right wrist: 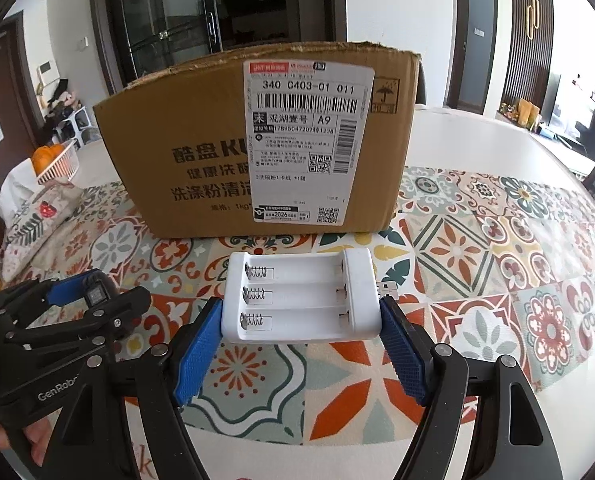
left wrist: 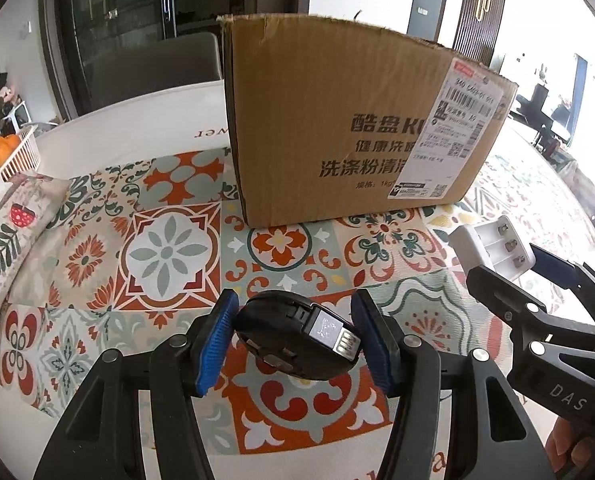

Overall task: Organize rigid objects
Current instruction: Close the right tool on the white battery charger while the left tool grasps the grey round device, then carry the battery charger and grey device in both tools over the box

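Above the patterned tablecloth (right wrist: pixel 477 264), toward the table's near edge, the left gripper (left wrist: pixel 295 338) clasps a black device (left wrist: pixel 285 344); beside it, the right gripper (right wrist: pixel 301 334) grips a white battery holder (right wrist: pixel 301 300). Behind both stands a cardboard box (right wrist: pixel 257 144) mid-table; a basket (left wrist: pixel 17 158) of oranges sits at the far left edge.

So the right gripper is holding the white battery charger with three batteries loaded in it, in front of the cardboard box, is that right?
Not quite. The right gripper does hold the white battery charger in front of the cardboard box, but its three slots are empty: the right wrist view shows bare springs and no batteries.
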A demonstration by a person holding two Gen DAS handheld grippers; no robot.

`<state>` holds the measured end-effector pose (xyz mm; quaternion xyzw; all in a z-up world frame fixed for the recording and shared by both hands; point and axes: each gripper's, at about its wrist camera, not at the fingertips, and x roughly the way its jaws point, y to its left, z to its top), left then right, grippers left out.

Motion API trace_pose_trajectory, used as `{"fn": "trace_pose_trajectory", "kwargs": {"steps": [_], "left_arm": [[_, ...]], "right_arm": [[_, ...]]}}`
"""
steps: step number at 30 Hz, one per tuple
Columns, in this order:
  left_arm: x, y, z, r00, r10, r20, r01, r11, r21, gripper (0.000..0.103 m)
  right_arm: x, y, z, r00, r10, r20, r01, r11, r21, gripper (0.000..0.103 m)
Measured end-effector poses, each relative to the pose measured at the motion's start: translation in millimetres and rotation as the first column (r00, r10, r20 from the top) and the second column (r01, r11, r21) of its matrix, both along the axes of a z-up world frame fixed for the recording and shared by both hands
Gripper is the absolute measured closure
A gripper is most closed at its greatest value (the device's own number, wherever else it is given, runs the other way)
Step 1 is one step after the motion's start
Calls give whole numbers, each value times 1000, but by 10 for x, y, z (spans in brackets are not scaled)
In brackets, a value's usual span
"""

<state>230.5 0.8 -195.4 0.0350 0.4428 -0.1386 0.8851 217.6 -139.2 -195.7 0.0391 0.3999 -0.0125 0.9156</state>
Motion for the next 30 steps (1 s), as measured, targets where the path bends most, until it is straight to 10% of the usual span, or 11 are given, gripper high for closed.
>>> {"fn": "trace_pose_trajectory", "kwargs": {"steps": [30], "left_arm": [[-119, -19, 1225, 977, -28, 211, 42, 997, -62, 46]], "right_arm": [[-260, -44, 1145, 977, -13, 211, 17, 1000, -18, 27]]}}
